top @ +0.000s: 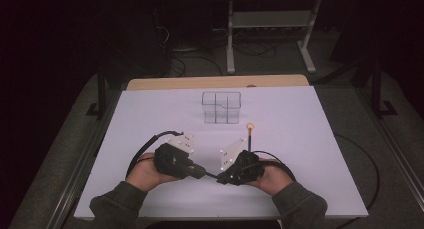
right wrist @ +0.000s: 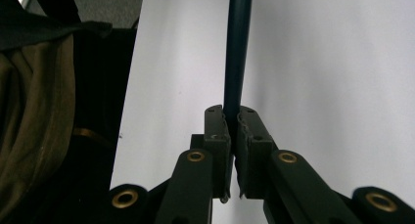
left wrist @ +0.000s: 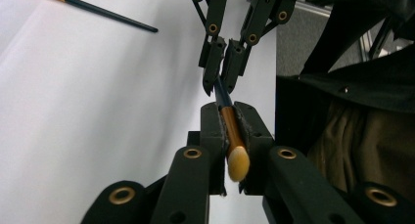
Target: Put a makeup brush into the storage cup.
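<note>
Near edge of tabletop (top: 300, 189): my two claws meet, tip to tip.
Left claw (left wrist: 229, 128): I pinch brush (left wrist: 234, 141) by its ferrule.
Right claw (right wrist: 233, 128): I pinch its dark handle.
Farther right: second brush (top: 249, 134) lies loose.

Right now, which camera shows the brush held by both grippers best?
The left gripper view: the held brush shows gold ferrule, pale tip and both grips. The right gripper view shows its dark handle; the high view, a sliver.

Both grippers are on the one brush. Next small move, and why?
Probably open the left gripper so the brush passes to the right gripper. Both are clamped on it: the left at the gold ferrule beside the bristles, the right on the dark handle. One grip has to let go before the brush can go toward the clear organizer. A second brush lies on the table.
</note>
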